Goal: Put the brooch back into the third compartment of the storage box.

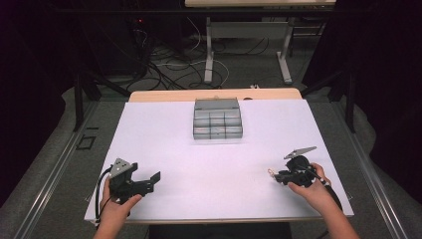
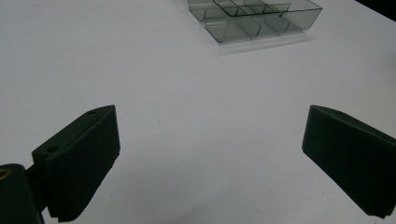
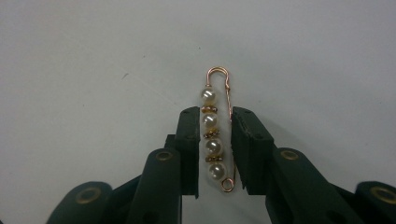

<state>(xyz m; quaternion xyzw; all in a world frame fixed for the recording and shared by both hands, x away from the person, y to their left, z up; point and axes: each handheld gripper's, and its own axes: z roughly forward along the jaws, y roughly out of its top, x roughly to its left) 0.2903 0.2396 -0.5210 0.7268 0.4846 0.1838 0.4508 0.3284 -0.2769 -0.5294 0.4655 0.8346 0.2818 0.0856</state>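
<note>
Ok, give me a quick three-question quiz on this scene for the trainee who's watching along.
1. True or false: the left gripper has its fingers wide apart with nothing between them.
2. What sits between the fingers of the right gripper?
3. Fill in: the clear compartment tray stands toward the ____ side of the table, as seen from the person.

Key
1. True.
2. A pearl pin, gripped along its length.
3. Far.
</note>
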